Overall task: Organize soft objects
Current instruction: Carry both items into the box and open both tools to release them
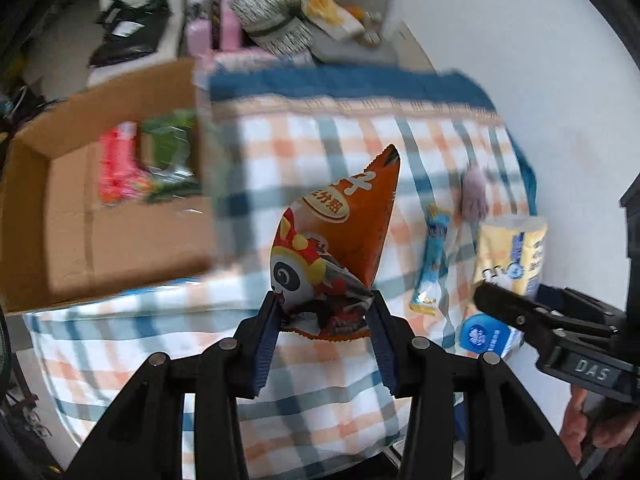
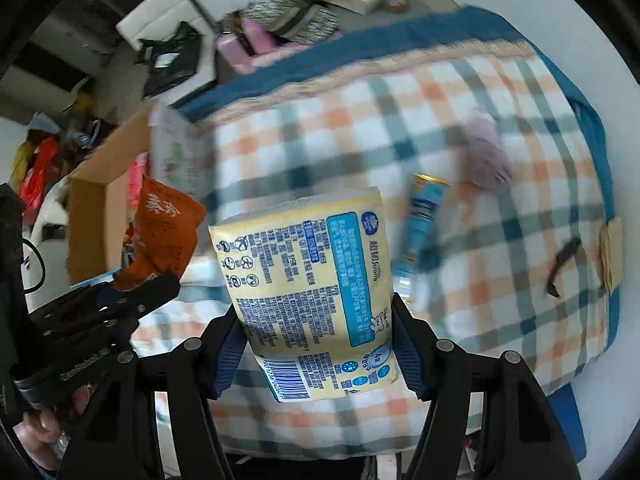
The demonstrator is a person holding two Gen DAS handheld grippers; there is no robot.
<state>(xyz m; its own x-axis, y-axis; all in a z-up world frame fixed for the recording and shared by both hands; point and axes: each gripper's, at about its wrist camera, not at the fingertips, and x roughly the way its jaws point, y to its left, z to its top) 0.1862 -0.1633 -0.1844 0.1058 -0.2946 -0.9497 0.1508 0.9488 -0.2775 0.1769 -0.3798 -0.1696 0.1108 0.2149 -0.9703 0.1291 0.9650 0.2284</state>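
My left gripper (image 1: 322, 310) is shut on the bottom of an orange snack bag (image 1: 340, 240) and holds it upright above the checked blanket (image 1: 320, 148). The bag also shows in the right wrist view (image 2: 160, 232). My right gripper (image 2: 316, 332) is shut on a yellow tissue pack (image 2: 308, 284), lifted above the blanket; the pack also shows in the left wrist view (image 1: 510, 252). A blue sachet (image 1: 430, 256) and a purple soft item (image 1: 474, 196) lie on the blanket to the right.
An open cardboard box (image 1: 120, 240) stands at the left of the blanket, holding a red packet (image 1: 118, 164) and a green packet (image 1: 170, 148). Bags and clutter (image 1: 280, 20) lie behind the blanket. A black strap (image 2: 564, 260) lies at the blanket's right edge.
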